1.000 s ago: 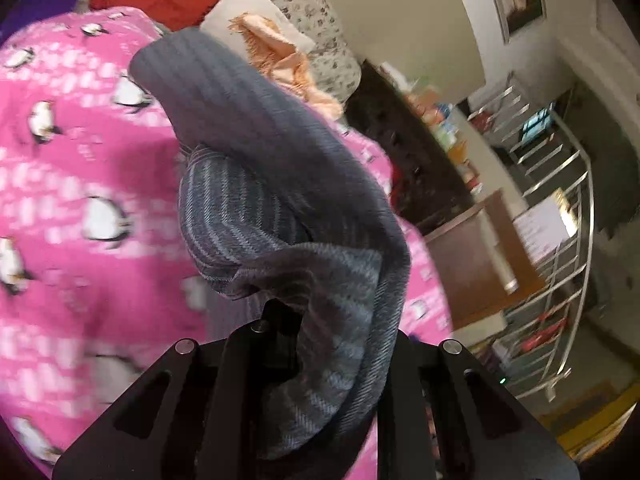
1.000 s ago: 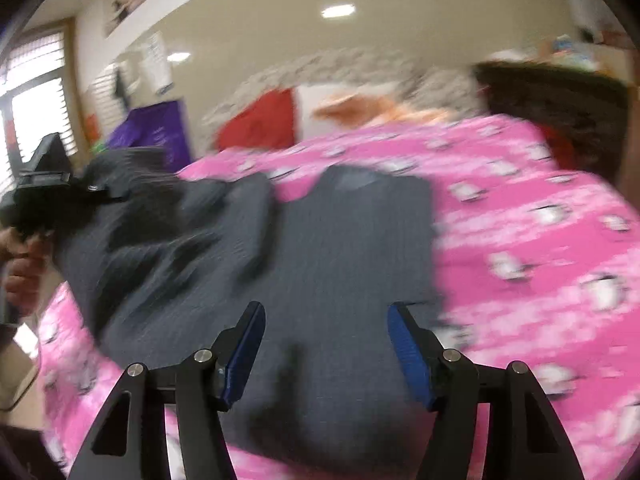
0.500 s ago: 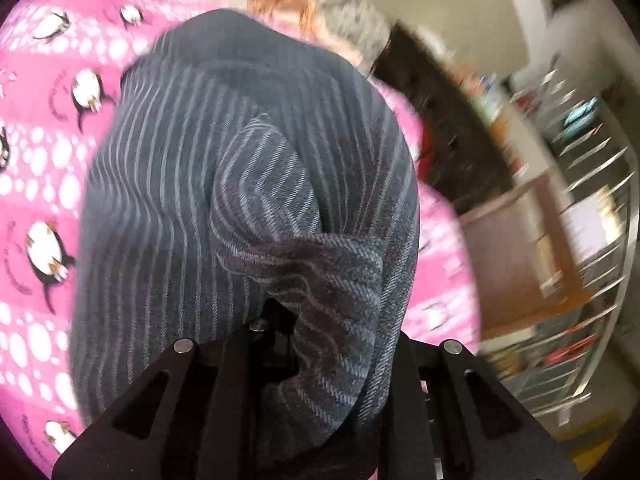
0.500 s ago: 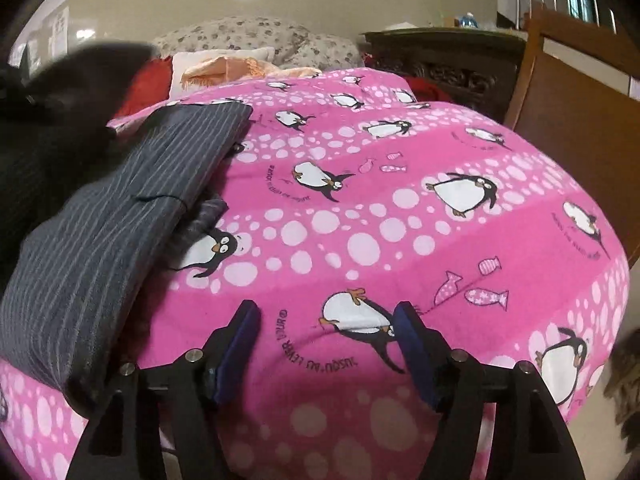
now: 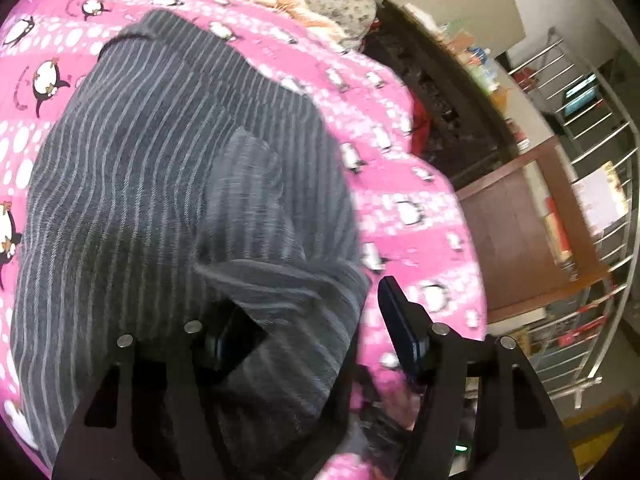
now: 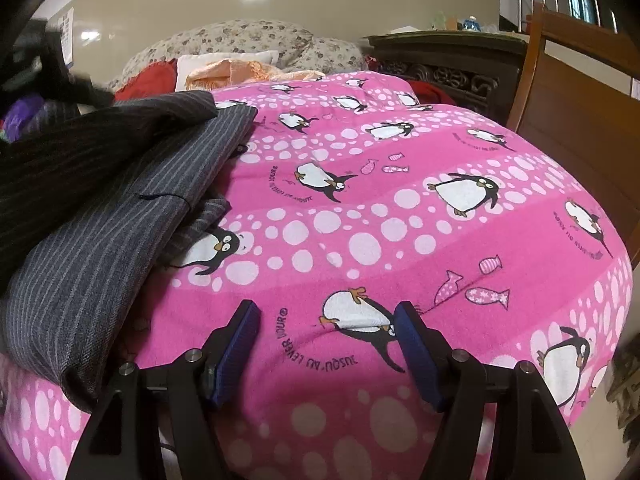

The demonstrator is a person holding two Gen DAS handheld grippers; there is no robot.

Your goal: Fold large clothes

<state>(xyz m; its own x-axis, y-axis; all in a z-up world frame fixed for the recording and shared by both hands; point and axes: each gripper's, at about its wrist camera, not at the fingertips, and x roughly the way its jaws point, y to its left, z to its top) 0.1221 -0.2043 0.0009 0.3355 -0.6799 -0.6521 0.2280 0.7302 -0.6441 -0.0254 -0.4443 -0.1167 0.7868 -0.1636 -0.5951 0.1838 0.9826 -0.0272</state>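
Observation:
A dark grey pinstriped garment [image 5: 172, 184] lies folded in layers on the pink penguin blanket [image 5: 404, 184]. My left gripper [image 5: 308, 312] hovers at its near edge with jaws opening; a fold of the cloth still drapes between them and hides the left pad, but the right finger [image 5: 400, 320] stands clear of it. In the right wrist view the garment [image 6: 92, 216] is stacked at the left. My right gripper [image 6: 327, 312] is open beside it, low over bare blanket [image 6: 400, 208], with nothing between its blue pads.
Pillows, a floral bolster [image 6: 240, 40] and an orange cloth [image 6: 236, 70] sit at the head of the bed. A dark carved cabinet [image 6: 448, 60] and a wooden board [image 6: 576, 80] stand to the right. A metal railing [image 5: 592, 184] lies beyond the bed.
My left gripper carried the lifted cloth over onto the garment, then its jaws spread and let go. My right gripper dropped low and swung right, off the garment onto bare blanket.

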